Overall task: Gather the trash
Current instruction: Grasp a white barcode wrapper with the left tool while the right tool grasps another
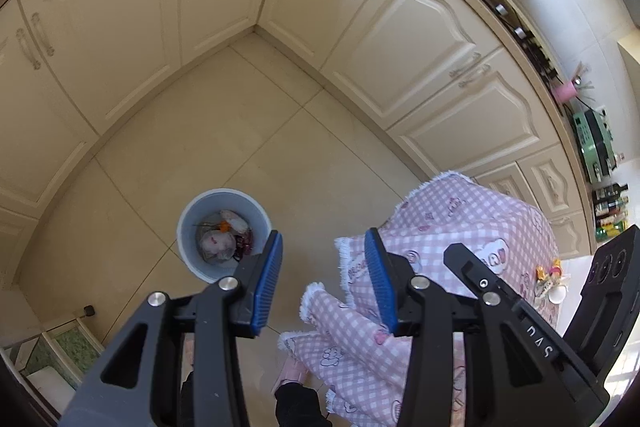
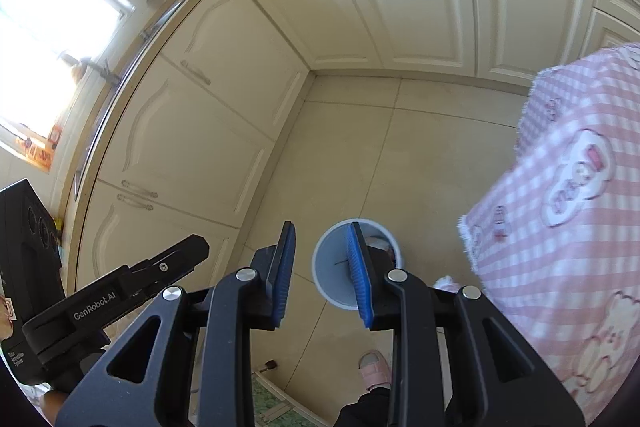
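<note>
Trash [image 1: 550, 281], small crumpled wrappers and a white scrap, lies on the pink checked cloth [image 1: 460, 223] above the floor bin [image 1: 224, 231]; likely light, crushable, best pinched at a bunched edge. Left gripper [image 1: 326, 279] and right gripper [image 2: 322, 273] both hang part-open, empty.

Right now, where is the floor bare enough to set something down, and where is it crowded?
Free: floor tiles between the corner cabinets and the trash bin. Crowded: beside the pink checked tablecloth and the slippered foot.
</note>
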Demonstrator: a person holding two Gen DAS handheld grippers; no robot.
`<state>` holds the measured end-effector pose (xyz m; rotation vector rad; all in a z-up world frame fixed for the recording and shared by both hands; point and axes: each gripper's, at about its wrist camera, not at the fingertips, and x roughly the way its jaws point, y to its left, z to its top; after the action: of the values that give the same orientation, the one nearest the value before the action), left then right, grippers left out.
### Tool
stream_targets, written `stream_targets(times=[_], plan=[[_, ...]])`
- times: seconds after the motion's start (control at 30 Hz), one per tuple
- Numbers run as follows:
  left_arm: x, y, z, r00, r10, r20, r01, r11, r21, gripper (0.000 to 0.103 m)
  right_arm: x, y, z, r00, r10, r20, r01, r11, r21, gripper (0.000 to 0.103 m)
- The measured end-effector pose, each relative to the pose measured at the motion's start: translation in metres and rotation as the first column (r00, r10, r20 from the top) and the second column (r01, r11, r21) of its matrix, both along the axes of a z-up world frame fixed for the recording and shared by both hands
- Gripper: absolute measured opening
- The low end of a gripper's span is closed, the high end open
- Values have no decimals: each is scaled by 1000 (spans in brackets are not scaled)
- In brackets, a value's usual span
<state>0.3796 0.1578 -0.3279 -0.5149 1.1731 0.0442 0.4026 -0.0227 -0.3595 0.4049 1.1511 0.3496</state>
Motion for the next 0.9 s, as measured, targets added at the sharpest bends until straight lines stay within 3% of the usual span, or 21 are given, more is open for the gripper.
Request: stream_targets(times=[0.23, 0.43, 0.6, 0.77, 0.9], plan=[[15, -108, 9, 989, -144, 29, 144, 989, -15, 42, -14, -99, 13, 992, -127, 26, 127, 992, -18, 26], [26, -227, 10, 953, -300, 50, 302, 952, -39, 46, -33, -206, 20, 958, -284, 47, 286, 956, -65, 28], [33, -325, 2, 903, -426, 59, 429, 902, -51, 46, -52, -294, 19, 910, -410, 62, 415, 903, -113, 31], [36, -420, -7, 824, -562, 74, 566, 823, -50, 46, -72, -365, 11, 858, -510, 59, 513, 847, -139, 31], [38, -474, -20, 774, -628, 76, 632, 775, -35, 46, -86, -406, 2, 825, -562, 50, 563, 814, -143, 32]])
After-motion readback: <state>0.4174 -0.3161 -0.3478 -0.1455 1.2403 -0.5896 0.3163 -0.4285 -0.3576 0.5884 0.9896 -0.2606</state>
